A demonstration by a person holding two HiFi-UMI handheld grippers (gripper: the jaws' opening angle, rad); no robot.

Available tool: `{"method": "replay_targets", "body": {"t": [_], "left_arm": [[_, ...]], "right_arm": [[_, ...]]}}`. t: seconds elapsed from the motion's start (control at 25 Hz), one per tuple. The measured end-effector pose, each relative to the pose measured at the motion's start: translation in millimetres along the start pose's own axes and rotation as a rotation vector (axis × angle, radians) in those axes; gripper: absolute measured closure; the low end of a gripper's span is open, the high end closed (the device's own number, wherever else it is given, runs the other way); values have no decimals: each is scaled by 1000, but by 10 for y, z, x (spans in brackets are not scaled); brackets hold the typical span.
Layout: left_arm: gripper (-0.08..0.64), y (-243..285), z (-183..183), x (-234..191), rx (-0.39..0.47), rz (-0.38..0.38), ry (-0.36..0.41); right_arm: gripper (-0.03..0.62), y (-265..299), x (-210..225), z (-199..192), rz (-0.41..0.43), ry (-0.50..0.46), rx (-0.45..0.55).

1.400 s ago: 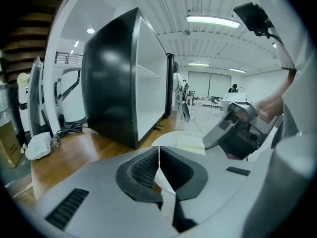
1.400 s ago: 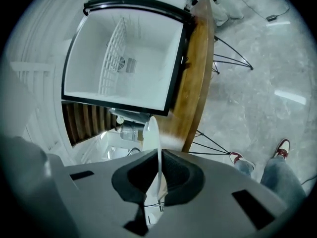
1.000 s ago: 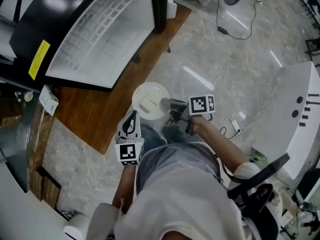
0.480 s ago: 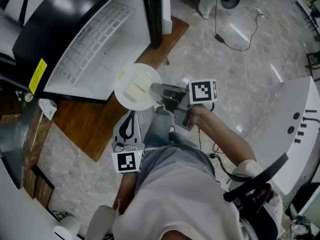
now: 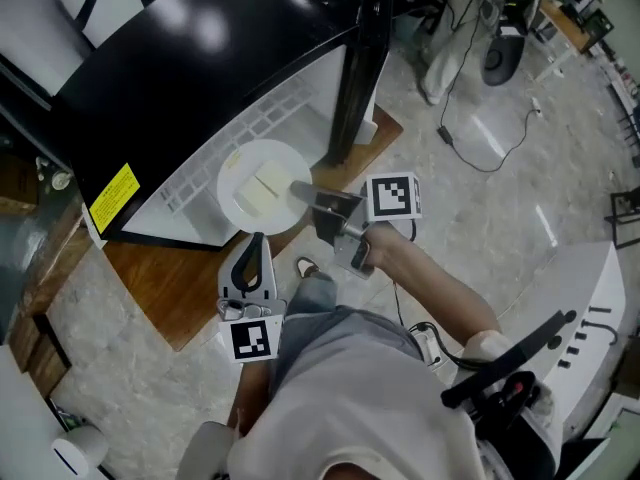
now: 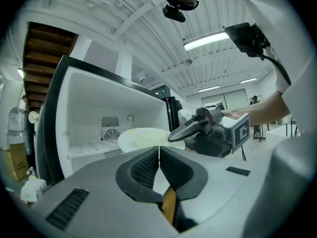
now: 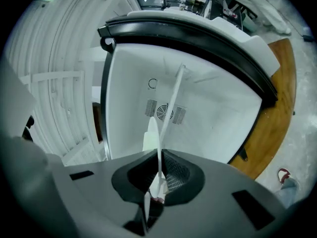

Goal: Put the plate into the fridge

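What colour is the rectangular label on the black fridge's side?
Yellow; the rectangular label on the black fridge shows best in head view.

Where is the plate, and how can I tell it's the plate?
Find the big black fridge with its white inside. Just in front of its opening, the right hand-held gripper pinches the rim of the plate. It is the only round white disc, with a pale block on it.
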State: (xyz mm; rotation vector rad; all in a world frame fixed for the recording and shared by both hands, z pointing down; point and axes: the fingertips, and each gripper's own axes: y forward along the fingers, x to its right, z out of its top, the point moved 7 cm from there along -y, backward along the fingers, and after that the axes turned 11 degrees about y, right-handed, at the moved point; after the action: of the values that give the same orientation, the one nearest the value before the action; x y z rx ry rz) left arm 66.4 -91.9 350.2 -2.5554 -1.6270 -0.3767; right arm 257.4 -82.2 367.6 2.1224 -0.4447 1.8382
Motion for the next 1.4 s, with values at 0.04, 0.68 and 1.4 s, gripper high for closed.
{"method": "replay_targets", "body": {"t": [0.04, 0.68, 1.4], "left_arm": [[538, 45, -26, -14, -3, 8, -6], [538, 953, -303, -1010, -39, 55, -6], [538, 939, -403, -1396, -8, 267, -37]], "right_arm": [[563, 52, 46, 43, -8, 16, -5], [563, 1520, 278, 818, -54, 226, -87], [400, 1859, 195, 837, 114, 379, -184]]}}
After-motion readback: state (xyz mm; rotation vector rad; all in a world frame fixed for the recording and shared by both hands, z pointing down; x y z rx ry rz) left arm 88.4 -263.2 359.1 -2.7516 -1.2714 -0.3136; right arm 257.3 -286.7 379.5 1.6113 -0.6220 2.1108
